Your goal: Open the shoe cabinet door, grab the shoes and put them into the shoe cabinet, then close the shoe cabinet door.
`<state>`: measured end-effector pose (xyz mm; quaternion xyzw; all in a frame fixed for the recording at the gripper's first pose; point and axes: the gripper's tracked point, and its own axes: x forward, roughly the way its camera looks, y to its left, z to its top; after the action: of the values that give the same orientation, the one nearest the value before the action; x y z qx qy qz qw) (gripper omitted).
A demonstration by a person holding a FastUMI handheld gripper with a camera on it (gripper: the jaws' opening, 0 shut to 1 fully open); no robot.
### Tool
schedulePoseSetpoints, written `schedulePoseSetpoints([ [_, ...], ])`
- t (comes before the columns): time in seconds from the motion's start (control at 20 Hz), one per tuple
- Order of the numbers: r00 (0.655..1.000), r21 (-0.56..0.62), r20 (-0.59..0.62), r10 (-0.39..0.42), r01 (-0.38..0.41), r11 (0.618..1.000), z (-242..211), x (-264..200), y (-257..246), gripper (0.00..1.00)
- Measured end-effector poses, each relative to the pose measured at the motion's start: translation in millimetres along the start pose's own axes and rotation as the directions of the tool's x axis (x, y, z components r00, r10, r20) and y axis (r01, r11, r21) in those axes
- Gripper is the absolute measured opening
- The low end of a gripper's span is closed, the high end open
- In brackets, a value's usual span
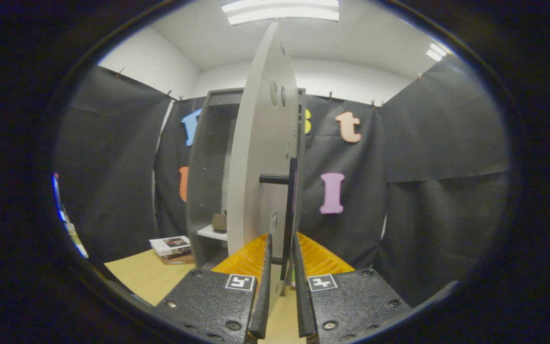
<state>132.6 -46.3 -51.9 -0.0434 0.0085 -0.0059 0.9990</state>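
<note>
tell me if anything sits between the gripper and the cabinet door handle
Nothing visible does. The gripper has its fingers close together on either side of the dark bar handle on the open cabinet door; whether they press on it is unclear.

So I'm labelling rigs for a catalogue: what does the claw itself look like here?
The claw has two flat, narrow fingers on dark, speckled blocks with round screw heads. Each block carries a small square black-and-white marker near its front. The fingers stand close on either side of the cabinet door's dark handle.

The tall grey shoe cabinet (208, 157) stands on the light wooden bench (146, 277) — its grey swung-out door (263, 157) edge-on ahead, black bar handle (290, 210) between the claw (280, 253) fingers — stacked books (172, 249) left.
</note>
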Motion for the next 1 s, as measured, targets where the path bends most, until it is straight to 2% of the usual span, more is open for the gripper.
schedulePoseSetpoints([
  [0.05, 0.997, -0.002, 0.029, -0.076, 0.076, 0.997, 2, -11, -14, 0.32],
  [0.1, 0.986, 0.0, 0.07, -0.15, 0.15, 0.989, 8, -20, -30, 0.48],
  [0.15, 0.974, 0.006, 0.116, -0.195, 0.196, 0.981, 14, -27, -37, 0.58],
  [0.2, 0.971, 0.011, 0.158, -0.181, 0.182, 0.983, 20, -35, -35, 0.79],
  [0.3, 0.969, 0.011, 0.216, -0.12, 0.121, 0.993, 22, -46, -13, 1.0],
  [0.4, 0.975, 0.0, 0.208, -0.08, 0.082, 0.997, 9, -69, 4, 1.0],
  [0.5, 0.985, -0.008, 0.173, 0.008, -0.007, 1.0, -11, -68, 37, 1.0],
  [0.7, 0.988, 0.023, 0.078, 0.136, -0.138, 0.99, -62, -40, 91, 1.0],
  [0.8, 0.976, 0.032, 0.009, 0.217, -0.218, 0.976, -97, -27, 123, 1.0],
  [0.9, 0.962, 0.067, -0.053, 0.266, -0.262, 0.963, -127, -8, 148, 1.0],
  [1.0, 0.955, 0.091, -0.093, 0.283, -0.274, 0.957, -154, 11, 165, 1.0],
])
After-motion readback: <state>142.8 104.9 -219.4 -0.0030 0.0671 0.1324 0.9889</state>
